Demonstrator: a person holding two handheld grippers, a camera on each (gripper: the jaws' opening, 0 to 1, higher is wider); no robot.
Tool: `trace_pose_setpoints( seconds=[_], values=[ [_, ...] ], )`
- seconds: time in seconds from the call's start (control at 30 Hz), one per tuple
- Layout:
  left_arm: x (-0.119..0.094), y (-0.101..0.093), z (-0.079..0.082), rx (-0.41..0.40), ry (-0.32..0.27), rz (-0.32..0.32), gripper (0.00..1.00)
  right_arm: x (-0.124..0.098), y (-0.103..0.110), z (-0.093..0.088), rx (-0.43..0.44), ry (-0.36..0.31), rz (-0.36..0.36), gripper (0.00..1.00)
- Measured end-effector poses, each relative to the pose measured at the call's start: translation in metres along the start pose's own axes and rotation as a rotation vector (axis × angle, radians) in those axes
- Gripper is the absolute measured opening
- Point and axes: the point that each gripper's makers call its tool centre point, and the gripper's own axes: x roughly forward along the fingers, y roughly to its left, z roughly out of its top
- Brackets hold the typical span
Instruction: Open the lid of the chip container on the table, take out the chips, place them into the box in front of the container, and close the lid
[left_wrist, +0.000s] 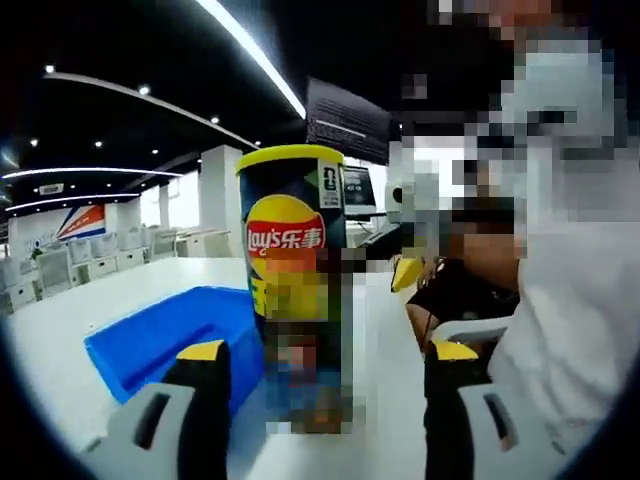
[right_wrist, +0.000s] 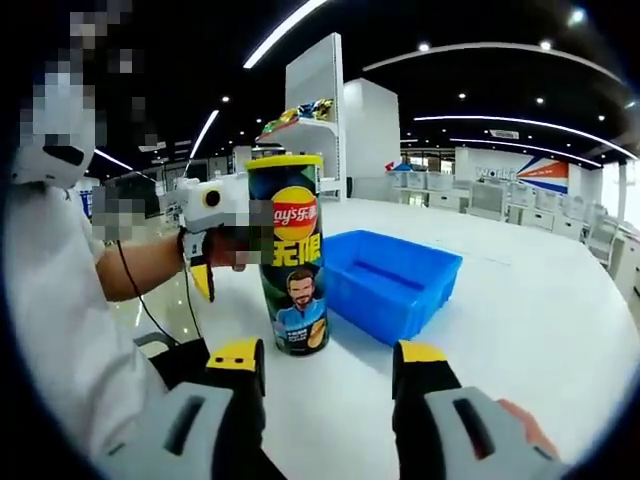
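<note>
Left gripper (right_wrist: 205, 255) beside chip container (right_wrist: 290, 255)

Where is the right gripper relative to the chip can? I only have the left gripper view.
Observer: The right gripper is open and short of the chip can, not touching it.
Operator: Is the blue box empty? I only see part of it.
Observer: In the right gripper view, the whole inside of the blue box shows, and it looks empty.
Operator: How high on the can is my left gripper?
Observer: The left gripper is level with the can's upper half, beside the logo. I can't tell whether it's touching.
</note>
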Motion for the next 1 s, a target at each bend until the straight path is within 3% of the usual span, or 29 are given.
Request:
trace_pose_setpoints(
  seconds=[0.2, 0.33, 0.47, 0.67, 0.83, 1.0],
  values=[
    [0.008, 0.003, 0.009, 0.003, -0.064, -0.040, 0.77, 0.001, 0.001, 0.001, 0.003, -0.008, 0.006, 0.50],
    [0.016, 0.003, 0.009, 0.007, -0.076, -0.075, 0.76, 0.002, 0.003, 0.001, 0.003, -0.012, 0.011, 0.50],
    [0.023, 0.005, 0.002, -0.014, -0.060, -0.095, 0.75, 0.001, 0.003, 0.000, 0.002, -0.010, 0.010, 0.50],
    [0.027, 0.008, 0.006, -0.023, -0.097, -0.106, 0.71, -0.001, 0.002, 0.001, 0.001, -0.015, 0.006, 0.49],
    [0.029, 0.007, 0.002, -0.020, -0.080, -0.117, 0.69, -0.002, 0.001, 0.003, -0.003, -0.015, 0.002, 0.49],
    [0.028, 0.007, 0.000, -0.040, -0.073, -0.126, 0.61, -0.002, 0.003, 0.004, -0.009, -0.016, 0.008, 0.49]
  ],
)
